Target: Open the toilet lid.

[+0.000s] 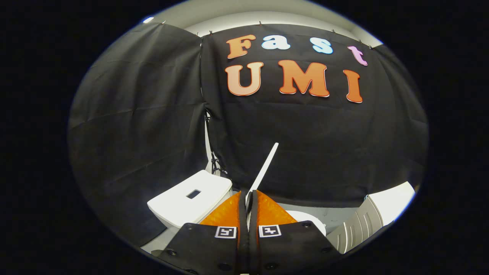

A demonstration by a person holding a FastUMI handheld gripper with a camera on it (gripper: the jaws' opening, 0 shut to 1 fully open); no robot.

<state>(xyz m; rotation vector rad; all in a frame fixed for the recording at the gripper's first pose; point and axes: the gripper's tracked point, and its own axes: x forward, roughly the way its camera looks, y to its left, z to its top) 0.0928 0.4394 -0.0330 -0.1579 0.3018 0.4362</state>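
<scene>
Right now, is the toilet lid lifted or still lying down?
Lifted. The toilet lid rises edge-on, tilted, from between the jaws of the gripper, which are closed on its edge, above the tank.

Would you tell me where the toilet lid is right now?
In the gripper view, the toilet lid stands edge-on between the fingers of the gripper, pinched and raised, with the tank at its left.

Dim booth, sharp, fisheye-warped edges

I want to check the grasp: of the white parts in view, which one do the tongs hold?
The toilet lid, the thin white panel seen edge-on, rising from between the tongs, which pinch its lower edge. The tank sits apart, untouched.
</scene>
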